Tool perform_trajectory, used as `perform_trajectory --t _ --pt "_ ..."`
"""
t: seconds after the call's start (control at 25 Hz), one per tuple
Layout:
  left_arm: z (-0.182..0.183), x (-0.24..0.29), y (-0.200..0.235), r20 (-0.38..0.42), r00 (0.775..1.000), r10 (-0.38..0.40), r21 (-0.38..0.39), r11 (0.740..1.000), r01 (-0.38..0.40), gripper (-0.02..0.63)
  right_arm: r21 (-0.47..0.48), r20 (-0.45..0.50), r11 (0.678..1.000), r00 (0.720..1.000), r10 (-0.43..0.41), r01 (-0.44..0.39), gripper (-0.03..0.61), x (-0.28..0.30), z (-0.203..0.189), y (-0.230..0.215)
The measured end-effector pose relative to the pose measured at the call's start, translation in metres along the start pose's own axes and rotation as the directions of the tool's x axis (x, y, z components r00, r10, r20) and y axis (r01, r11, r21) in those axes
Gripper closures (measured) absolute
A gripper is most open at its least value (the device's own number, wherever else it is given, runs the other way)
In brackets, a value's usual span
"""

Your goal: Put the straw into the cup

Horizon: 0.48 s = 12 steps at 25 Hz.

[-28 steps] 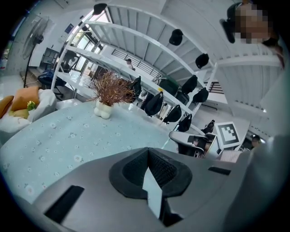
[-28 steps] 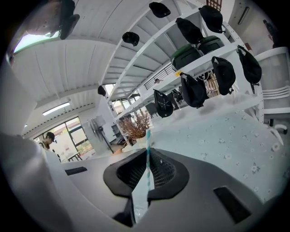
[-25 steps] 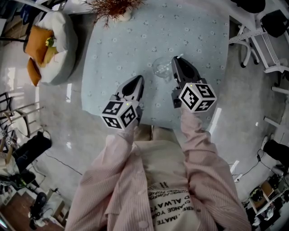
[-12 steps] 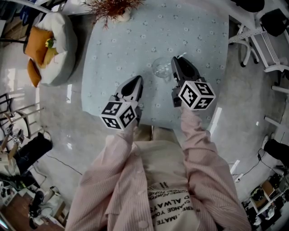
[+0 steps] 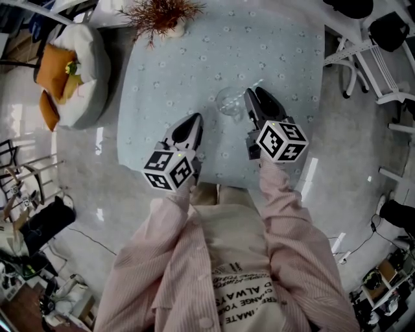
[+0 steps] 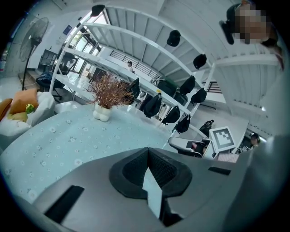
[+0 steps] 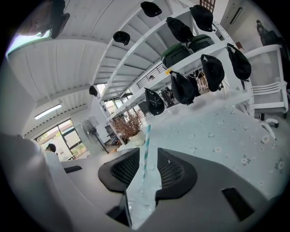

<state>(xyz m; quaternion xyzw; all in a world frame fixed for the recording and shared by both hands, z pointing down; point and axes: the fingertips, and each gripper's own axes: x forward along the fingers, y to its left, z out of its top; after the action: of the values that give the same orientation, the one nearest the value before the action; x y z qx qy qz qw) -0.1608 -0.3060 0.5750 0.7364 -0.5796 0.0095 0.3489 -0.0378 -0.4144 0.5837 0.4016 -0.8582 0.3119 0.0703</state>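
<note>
A clear glass cup (image 5: 230, 102) stands on the pale blue flowered tablecloth (image 5: 194, 58). A teal-and-white striped straw (image 5: 251, 87) leans out of it towards my right gripper (image 5: 254, 93). In the right gripper view the straw (image 7: 146, 145) rises between the two dark pads with a gap on each side, above the glass (image 7: 138, 199). My right gripper (image 7: 147, 165) is opening and its pads do not press the straw. My left gripper (image 5: 196, 118) hovers left of the cup and apart from it. It (image 6: 148, 156) is shut and empty.
A white vase of dried reddish twigs (image 5: 162, 13) stands at the table's far edge, also visible in the left gripper view (image 6: 106, 97). A white seat with orange cushions (image 5: 71, 65) is left of the table. White chairs (image 5: 369, 58) are on the right. The table's near edge runs just under both grippers.
The right gripper's jaws have spread apart and let go of the straw, which now stands in the cup. Neither hand has shifted noticeably.
</note>
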Motion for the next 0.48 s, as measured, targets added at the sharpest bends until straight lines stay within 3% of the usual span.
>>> perform_trajectory --t 0.24,0.48 --pt "0.011 -0.01 -0.016 0.015 0.999 -0.032 0.055 0.998 0.031 0.614 -0.065 -0.039 0.998 0.999 0.018 -0.02 0.551 -0.017 -0.002 0.01" --pt "0.034 -0.015 -0.037 0.054 0.995 -0.086 0.142 0.987 0.077 0.614 -0.109 -0.005 0.993 0.999 0.043 -0.043 0.565 -0.036 0.016 0.021"
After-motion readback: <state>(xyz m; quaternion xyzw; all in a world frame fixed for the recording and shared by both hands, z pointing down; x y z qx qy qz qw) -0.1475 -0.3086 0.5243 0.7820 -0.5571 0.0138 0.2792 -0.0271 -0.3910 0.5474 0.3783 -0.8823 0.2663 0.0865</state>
